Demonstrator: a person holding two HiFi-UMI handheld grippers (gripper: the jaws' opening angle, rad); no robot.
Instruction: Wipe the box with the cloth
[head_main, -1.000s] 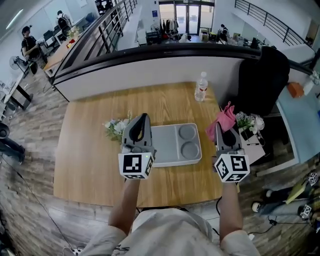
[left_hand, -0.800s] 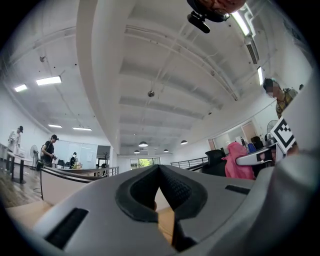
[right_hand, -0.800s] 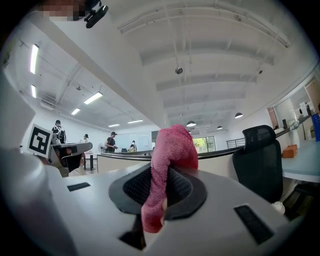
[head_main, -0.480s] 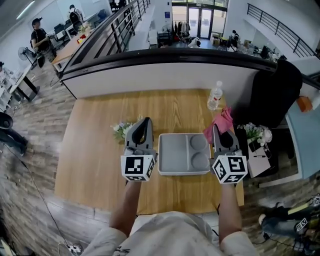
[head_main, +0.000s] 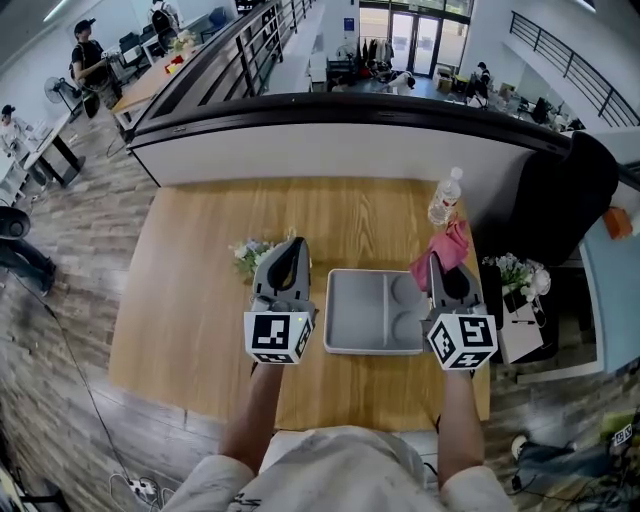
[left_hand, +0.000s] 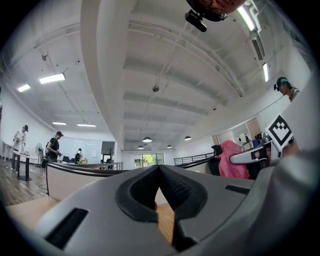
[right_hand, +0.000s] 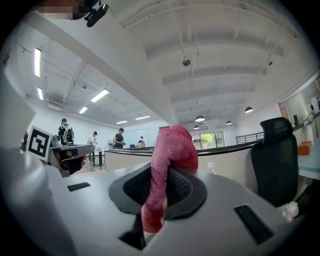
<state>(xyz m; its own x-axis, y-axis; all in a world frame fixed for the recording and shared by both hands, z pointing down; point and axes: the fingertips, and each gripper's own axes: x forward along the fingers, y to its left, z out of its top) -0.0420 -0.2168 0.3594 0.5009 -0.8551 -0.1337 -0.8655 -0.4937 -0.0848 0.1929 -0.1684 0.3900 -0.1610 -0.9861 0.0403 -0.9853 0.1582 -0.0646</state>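
Head view, from where I stand: the grey box (head_main: 352, 308) lies flat on the wooden counter (head_main: 190, 300), straight in front of the person, between the two raised tools. The right claw (head_main: 433, 262) sits just beside the box's right edge, and the pink cloth (head_main: 450, 248) sticks up out of it. The right gripper view confirms this, with the right claw (right_hand: 159, 176) clenched on a fold of the cloth (right_hand: 172, 147) and the rest bunched above the jaws. The left claw (head_main: 292, 246) hovers just off the box's left edge. In the left gripper view the left claw (left_hand: 160, 171) has its jaws pinched together at the tips, with nothing between them.

Both tools point upward, towards the ceiling, so the cloth looks clear of the box. I judge the pickup done and the wiping itself not yet begun: the cloth has to come down onto the tray surface and be drawn across its compartments. A water bottle (head_main: 445, 198) and small flowers (head_main: 250, 256) stand apart from the box.
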